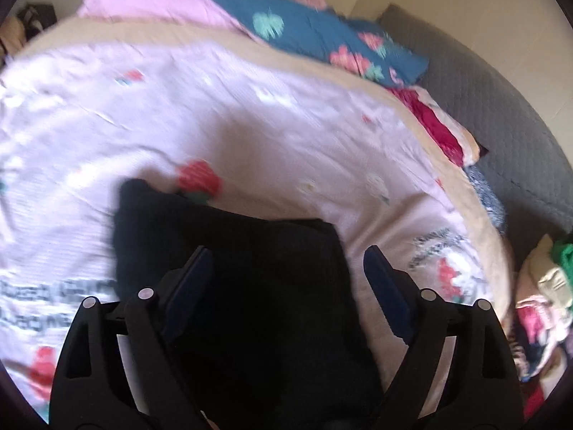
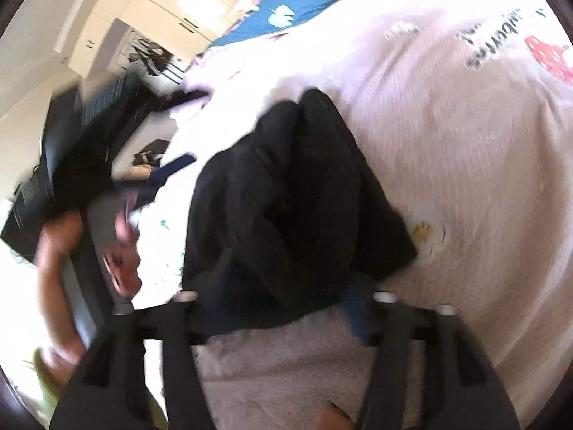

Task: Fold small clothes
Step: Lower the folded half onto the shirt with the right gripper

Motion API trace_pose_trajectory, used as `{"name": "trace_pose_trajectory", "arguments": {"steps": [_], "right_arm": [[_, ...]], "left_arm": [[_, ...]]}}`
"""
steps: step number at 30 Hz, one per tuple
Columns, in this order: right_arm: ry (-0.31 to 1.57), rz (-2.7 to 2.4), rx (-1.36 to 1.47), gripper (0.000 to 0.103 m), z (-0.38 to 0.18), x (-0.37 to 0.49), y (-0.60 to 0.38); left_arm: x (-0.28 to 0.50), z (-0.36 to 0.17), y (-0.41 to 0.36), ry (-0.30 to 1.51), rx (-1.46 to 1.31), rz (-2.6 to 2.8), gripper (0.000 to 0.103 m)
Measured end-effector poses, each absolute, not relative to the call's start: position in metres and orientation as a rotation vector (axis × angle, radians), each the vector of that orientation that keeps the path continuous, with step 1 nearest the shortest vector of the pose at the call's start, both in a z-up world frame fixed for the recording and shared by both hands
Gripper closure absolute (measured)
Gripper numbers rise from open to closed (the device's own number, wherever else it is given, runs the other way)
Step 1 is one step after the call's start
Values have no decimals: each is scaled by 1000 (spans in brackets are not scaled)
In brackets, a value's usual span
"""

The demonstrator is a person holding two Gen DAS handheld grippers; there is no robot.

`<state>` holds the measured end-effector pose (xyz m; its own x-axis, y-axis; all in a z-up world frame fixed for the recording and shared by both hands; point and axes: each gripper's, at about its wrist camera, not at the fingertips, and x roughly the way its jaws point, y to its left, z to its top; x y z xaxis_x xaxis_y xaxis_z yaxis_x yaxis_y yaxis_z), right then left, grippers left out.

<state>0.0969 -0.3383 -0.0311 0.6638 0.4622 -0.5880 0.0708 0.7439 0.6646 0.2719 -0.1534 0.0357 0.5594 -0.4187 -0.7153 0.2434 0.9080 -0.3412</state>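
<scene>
The black garment (image 1: 229,251) lies folded on the pink bedspread (image 1: 250,114), directly in front of the left gripper (image 1: 286,268) and partly between its fingers. Its far edge is almost straight and runs across the view; the far left corner is rounded. In the right wrist view the same black garment (image 2: 297,193) looks more crumpled, with thick folds, and its long axis goes away from the right gripper (image 2: 283,297), a little toward the left.

Around the garment the bedspread (image 2: 447,125) is open on the far side and on the right side. Further from the left gripper lies a blue flowered blanket (image 1: 322,32), and to its right a pile of clothes (image 1: 537,304) at the bed's edge.

The left gripper is wide open and holds nothing; the garment lies under and between its blue pads (image 1: 193,279). The right gripper also stands wide apart, with the near edge of the garment between its fingers; because of blur I cannot tell if they touch the cloth. A hand (image 2: 57,286) is at its left, holding the other gripper.
</scene>
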Motion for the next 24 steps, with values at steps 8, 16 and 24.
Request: {"name": "trace_pose_trajectory", "arguments": {"steps": [8, 16, 24], "right_arm": [[737, 200, 657, 35, 11, 128, -369], [952, 156, 332, 37, -9, 218, -322], [863, 160, 67, 92, -8, 225, -290]], "left_arm": [[236, 5, -106, 866, -77, -248, 22], [222, -20, -110, 883, -47, -241, 22], [215, -17, -114, 867, -25, -243, 22]]}}
